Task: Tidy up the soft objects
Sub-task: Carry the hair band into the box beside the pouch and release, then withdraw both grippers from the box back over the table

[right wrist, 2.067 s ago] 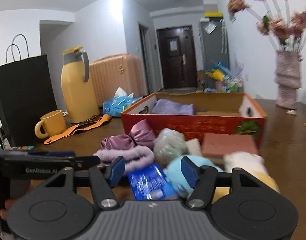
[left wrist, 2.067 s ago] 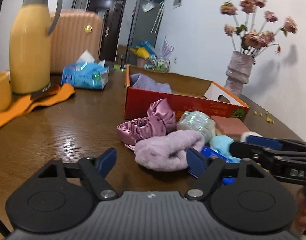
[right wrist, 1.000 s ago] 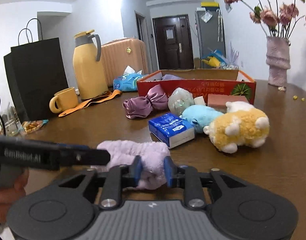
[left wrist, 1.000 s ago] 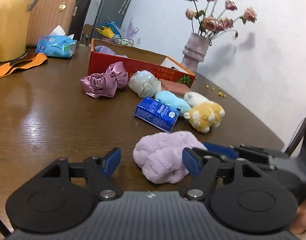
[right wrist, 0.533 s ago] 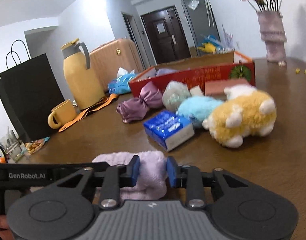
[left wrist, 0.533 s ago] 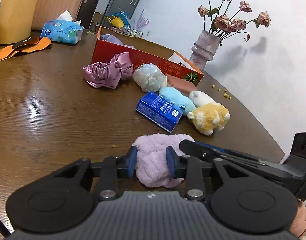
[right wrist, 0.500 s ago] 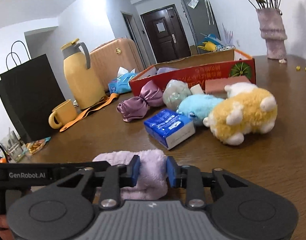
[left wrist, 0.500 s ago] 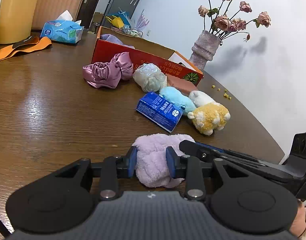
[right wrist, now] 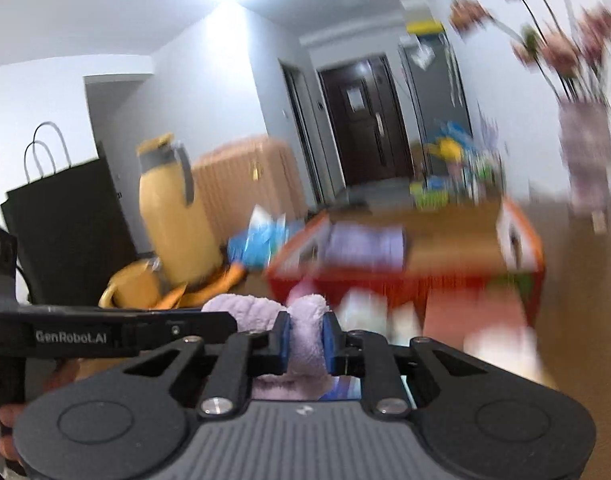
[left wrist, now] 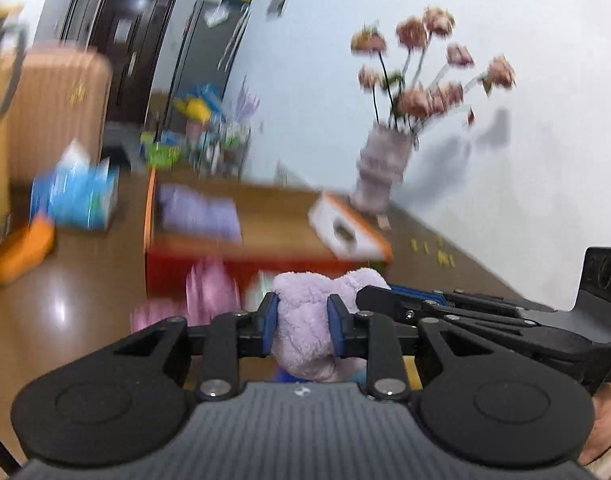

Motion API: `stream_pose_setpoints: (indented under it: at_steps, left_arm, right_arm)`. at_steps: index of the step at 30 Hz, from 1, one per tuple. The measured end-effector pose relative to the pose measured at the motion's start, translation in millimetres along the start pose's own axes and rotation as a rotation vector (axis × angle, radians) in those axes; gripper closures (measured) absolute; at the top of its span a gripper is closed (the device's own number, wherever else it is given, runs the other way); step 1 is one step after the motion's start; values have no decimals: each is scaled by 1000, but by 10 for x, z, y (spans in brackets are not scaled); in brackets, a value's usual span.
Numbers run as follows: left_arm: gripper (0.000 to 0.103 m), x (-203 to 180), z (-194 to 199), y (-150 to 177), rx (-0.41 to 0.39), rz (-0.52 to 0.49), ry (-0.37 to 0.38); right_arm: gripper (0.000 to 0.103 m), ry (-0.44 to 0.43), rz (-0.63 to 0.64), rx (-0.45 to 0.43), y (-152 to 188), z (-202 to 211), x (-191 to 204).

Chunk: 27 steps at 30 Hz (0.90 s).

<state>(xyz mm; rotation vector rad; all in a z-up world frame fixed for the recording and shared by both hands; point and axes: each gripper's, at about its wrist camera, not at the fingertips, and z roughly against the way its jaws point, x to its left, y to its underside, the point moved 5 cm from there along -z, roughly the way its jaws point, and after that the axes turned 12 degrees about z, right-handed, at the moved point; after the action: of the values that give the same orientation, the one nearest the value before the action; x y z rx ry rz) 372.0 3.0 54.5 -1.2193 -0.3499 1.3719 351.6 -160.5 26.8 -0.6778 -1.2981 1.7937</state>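
Item: lilac plush band [left wrist: 305, 320], slung crosswise between my two hands, clear of the desk [left wrist: 65, 312]; left gripper [left wrist: 301, 326] closing on one end; right gripper [right wrist: 305, 338] closing on the other; red box [left wrist: 241, 256] lies straight ahead, beyond and below; both hands equally near.
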Motion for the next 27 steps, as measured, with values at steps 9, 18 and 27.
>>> stream_pose_setpoints:
  at_steps: [9,18,27]
  left_arm:
    - [76,462,-1232,-904,67,17,-143]
    - [64,977,-1564,-671,147,-51,-282]
    - [55,767,-1140,-938,95,-60,-292]
  right_arm:
    - [87,33,40,130,-793,-1544,-638]
    - [79,-34,-17,344,-388,-2341,-645]
    - [70,14,-8,305,-609,-1929,-738]
